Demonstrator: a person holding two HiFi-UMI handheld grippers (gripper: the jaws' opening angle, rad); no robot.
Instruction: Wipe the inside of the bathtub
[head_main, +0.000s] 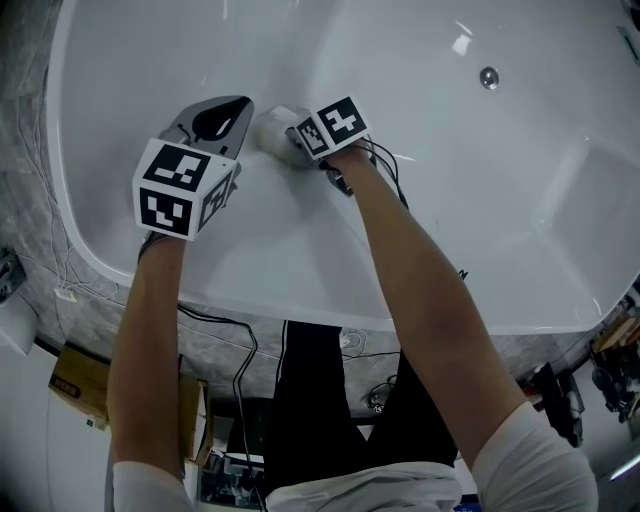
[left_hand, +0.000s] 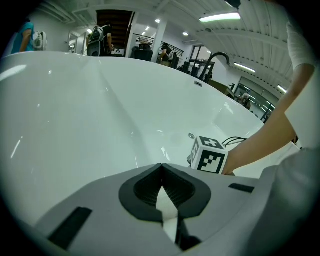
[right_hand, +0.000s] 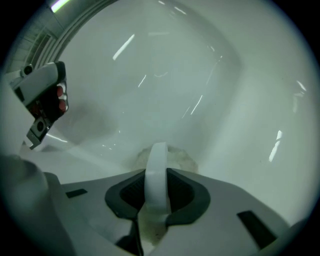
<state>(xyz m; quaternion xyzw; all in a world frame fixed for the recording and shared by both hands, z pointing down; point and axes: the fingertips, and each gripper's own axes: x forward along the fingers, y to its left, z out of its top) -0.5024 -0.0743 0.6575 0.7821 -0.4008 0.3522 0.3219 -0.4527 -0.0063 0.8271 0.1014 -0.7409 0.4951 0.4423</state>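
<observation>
Over the tub rim: both bare forearms reach down into the white tub (head_main: 480, 200), one hand-held gripper on each.
Right hand-held gripper (head_main: 292, 137): clenched on a white loop (right_hand: 156, 175) that stands upright between its jaws.
Pad (head_main: 272, 127): pale and soft-looking, at the far end of the loop, pressed against the sloping inner wall of the tub near its left end; in the right gripper view it shows just beyond the jaw tips (right_hand: 175, 156).
Left hand-held gripper (head_main: 238, 108): jaws closed together, nothing between them; only the white tub surface shows through the slit below the tips (left_hand: 161, 172).
Relative position: the left hand-held gripper is just beside the pad, on its left; whether it touches the tub wall cannot be told.
Marker cube (left_hand: 210, 156): part of the right hand-held gripper, seen from the left gripper view low inside the tub.
Cables (head_main: 385, 160): dark, trailing from the right hand-held gripper along the forearm.
Round fitting (head_main: 488, 77): metal, on the tub surface well apart from both hand-held grippers, toward the right end.
</observation>
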